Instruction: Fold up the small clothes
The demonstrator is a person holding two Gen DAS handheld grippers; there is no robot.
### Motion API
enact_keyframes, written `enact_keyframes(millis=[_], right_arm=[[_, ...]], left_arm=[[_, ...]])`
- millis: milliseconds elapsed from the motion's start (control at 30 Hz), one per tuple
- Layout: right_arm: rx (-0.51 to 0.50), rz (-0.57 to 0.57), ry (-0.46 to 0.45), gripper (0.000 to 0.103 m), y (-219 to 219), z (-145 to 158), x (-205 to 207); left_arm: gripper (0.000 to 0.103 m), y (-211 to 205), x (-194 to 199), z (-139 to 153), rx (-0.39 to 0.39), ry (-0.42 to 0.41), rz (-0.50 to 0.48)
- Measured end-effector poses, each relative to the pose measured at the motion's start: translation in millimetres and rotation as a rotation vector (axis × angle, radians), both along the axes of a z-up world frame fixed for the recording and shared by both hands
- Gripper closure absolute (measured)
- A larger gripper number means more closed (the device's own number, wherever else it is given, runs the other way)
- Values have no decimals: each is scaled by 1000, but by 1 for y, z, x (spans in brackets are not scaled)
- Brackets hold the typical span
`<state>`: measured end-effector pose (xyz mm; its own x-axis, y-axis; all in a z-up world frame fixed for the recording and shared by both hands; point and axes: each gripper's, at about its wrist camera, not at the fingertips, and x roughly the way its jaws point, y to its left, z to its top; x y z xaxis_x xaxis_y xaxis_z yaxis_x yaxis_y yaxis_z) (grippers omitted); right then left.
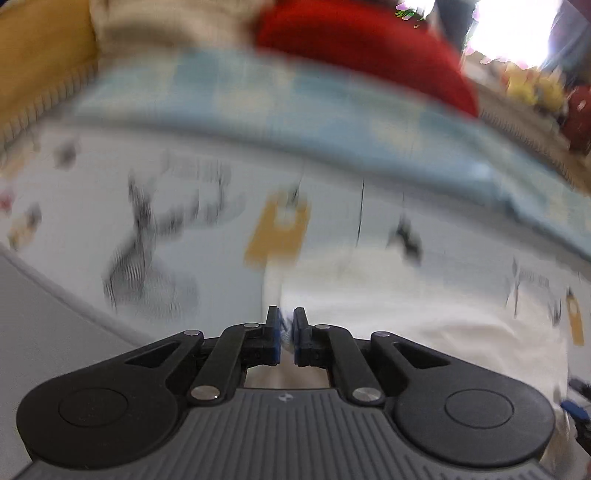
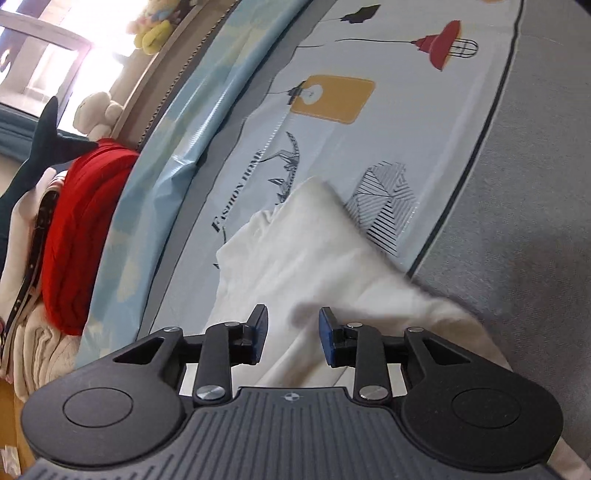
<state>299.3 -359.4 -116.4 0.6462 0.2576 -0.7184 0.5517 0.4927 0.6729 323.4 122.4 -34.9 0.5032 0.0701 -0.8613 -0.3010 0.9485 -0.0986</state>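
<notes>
A small white garment (image 2: pixel 306 251) lies crumpled on a printed plastic sheet (image 2: pixel 406 122). It also shows in the left wrist view (image 1: pixel 424 325), which is blurred by motion. My left gripper (image 1: pixel 285 326) is shut on an edge of the white garment, with a bit of cloth between the blue pads. My right gripper (image 2: pixel 293 332) is open just above the white garment, with cloth lying under and between its fingers.
A red garment (image 2: pixel 81 229) and cream clothes (image 2: pixel 40 354) are piled at the left, past a light blue checked cover (image 2: pixel 177 147). Plush toys (image 2: pixel 151 26) sit by the window. Grey fabric surface (image 2: pixel 528 184) lies to the right of the sheet.
</notes>
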Motion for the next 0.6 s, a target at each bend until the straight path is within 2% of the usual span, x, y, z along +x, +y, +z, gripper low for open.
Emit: enact_keyframes(millis=[67, 100, 167, 233, 267, 333, 433, 500, 533, 600], right_arm=[[0, -11, 30, 70, -1, -4, -2], [-2, -16, 49, 70, -1, -7, -3], [-3, -27, 86, 74, -2, -13, -5], [0, -37, 121, 78, -4, -18, -8], [-13, -38, 136, 87, -4, -18, -9], [-88, -34, 188, 103, -3, -16, -10], [-205, -74, 244, 103, -6, -11, -17], [-300, -103, 210, 103, -4, 6, -21], [-321, -104, 159, 100, -2, 13, -22], [-298, -60, 44, 100, 3, 25, -20]], left_arm=[[95, 11, -1, -14, -62, 59, 42], [95, 13, -2, -15, -49, 61, 53], [87, 12, -4, -10, -17, 36, 44], [83, 14, -4, -2, -34, -5, 46], [83, 14, -3, -1, -42, -14, 44], [82, 14, -3, 0, -44, -14, 42], [83, 14, 2, -1, -66, -1, 43], [82, 15, 5, -3, -81, 4, 44], [83, 16, 7, -5, -86, 6, 43], [83, 17, 9, -10, -96, 15, 41]])
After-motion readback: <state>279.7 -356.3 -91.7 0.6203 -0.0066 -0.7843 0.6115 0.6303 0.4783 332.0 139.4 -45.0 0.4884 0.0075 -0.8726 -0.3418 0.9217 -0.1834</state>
